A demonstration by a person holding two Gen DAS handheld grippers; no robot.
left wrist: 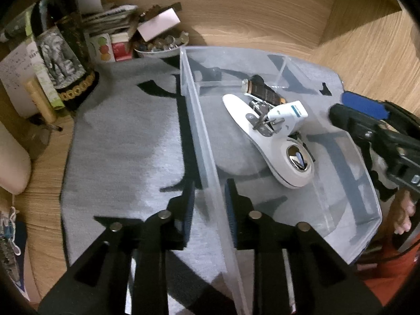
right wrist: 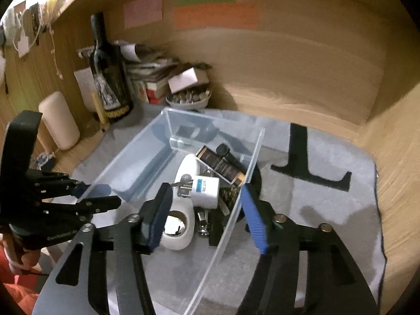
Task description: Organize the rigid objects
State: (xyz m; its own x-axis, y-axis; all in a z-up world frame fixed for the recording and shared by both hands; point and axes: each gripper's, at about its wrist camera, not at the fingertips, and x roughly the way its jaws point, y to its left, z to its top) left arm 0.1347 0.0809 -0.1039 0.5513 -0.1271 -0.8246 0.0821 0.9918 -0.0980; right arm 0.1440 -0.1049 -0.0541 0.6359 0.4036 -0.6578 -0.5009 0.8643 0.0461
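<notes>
A clear plastic bin (left wrist: 199, 141) stands on a grey mat (left wrist: 126, 136). In it lie a long white device with a shiny round end (left wrist: 262, 136), a white plug adapter (left wrist: 287, 113), a dark brown box (left wrist: 265, 93) and metal nail clippers (left wrist: 260, 106). My left gripper (left wrist: 208, 204) has its fingers on either side of the bin's left wall, close on it. My right gripper (right wrist: 207, 204) is open wide, straddling the bin's right wall (right wrist: 236, 210), one finger inside above the white device (right wrist: 183, 199). The adapter (right wrist: 204, 193) and brown box (right wrist: 220, 168) show there too.
A dark wine bottle (left wrist: 63, 52), a stack of books and papers (left wrist: 113, 23), a bowl of small stones (left wrist: 162, 43) and a cream cylinder (right wrist: 59, 120) crowd the back left corner. Wooden walls enclose the desk. The person's hand (left wrist: 403, 215) is at the right.
</notes>
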